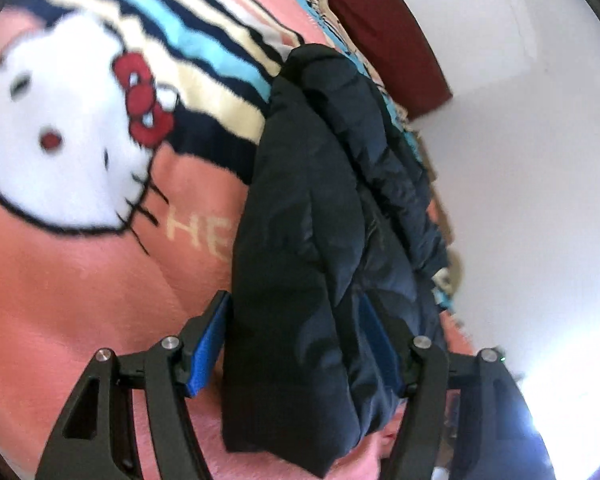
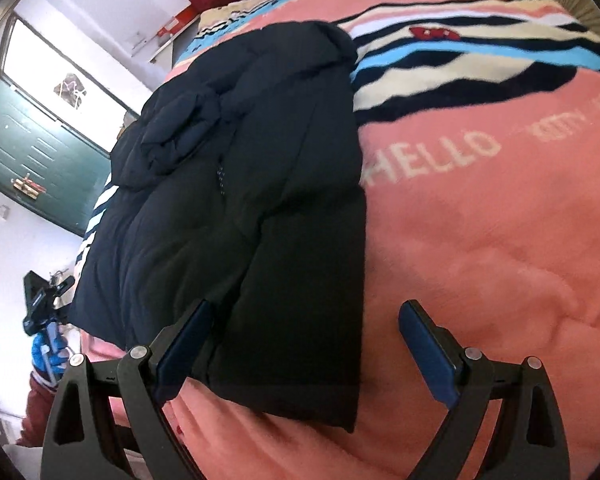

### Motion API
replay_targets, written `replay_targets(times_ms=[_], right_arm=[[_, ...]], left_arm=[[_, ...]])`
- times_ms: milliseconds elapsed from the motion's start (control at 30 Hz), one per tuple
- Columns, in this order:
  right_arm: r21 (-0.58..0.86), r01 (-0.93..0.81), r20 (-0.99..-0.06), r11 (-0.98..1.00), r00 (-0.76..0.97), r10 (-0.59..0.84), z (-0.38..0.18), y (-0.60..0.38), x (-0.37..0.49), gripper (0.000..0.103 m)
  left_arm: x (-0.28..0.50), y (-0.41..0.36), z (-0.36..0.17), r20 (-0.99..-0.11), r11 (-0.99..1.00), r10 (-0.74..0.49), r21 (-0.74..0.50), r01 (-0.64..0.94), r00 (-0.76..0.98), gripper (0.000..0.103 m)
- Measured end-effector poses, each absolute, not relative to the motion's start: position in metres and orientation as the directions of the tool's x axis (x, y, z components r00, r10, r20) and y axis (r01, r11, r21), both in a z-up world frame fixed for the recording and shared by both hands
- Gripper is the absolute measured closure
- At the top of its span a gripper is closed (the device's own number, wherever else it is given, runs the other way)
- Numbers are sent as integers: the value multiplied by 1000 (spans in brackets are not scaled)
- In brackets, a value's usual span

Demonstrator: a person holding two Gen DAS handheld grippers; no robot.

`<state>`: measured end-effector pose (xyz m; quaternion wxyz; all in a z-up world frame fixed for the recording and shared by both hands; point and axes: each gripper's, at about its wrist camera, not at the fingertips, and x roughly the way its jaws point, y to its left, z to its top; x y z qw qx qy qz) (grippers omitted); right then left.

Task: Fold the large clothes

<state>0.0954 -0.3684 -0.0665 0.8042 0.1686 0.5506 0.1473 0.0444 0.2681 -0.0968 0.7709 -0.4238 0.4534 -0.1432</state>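
A dark navy puffer jacket (image 2: 260, 184) lies folded lengthwise on a pink Hello Kitty blanket (image 2: 480, 240), a sleeve bundled on its upper left. My right gripper (image 2: 304, 344) is open, its fingers either side of the jacket's near hem corner, hovering above it. In the left wrist view the same jacket (image 1: 320, 240) runs away from me along the bed. My left gripper (image 1: 296, 344) is open wide with the jacket's near end between its blue pads (image 1: 210, 340); the right pad is mostly hidden by the fabric.
The blanket (image 1: 80, 280) covers the whole bed. A dark red headboard (image 1: 384, 28) stands at the far end against a white wall. A green door (image 2: 32, 152) and a tripod-like stand (image 2: 40, 300) are to the left of the bed.
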Motion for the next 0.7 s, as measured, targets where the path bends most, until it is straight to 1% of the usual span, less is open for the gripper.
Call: replay_targets(times_ms=[133,200,267,500,533,567,600,633,667,700], right_arm=[[446,-51,-837,894,331,436,-76,-363,100,9],[443,-49,-841,895,324,434,-81,-361,101,8],[445,-45,-842,894,320,435,-86,-358,101,8],[489,-60,-812,870,331,480,-85,-357,101,9],[488,-64,-811,870,334,480,-85,-357,101,13],[488,-67,-810,870,336,480,-84,-356,100,23],[495,-69,-805,866,340,487,-84,-355,100,29],[507,-71,-797,859,341,498,-84,-355,100,40],[522,-72,-788,850,341,512,-83,-354,100,45],[529,-73,-785,846,338,520,-84,-353,100,46]], left_arm=[[46,254,-120,-557,544,-652,-816,-194,515,39],[43,243,-126,-535,523,-679,-833,-180,503,35],[38,235,-127,-503,499,-699,-852,-157,509,34],[32,229,-124,-501,490,-693,-855,-171,518,34],[31,227,-124,-505,495,-693,-852,-170,514,34],[35,225,-124,-509,500,-691,-849,-169,513,34],[35,223,-123,-511,505,-691,-847,-163,512,34],[34,220,-121,-511,510,-690,-846,-156,513,34],[33,218,-119,-510,513,-690,-845,-149,513,35],[33,215,-118,-505,510,-693,-848,-146,515,36]])
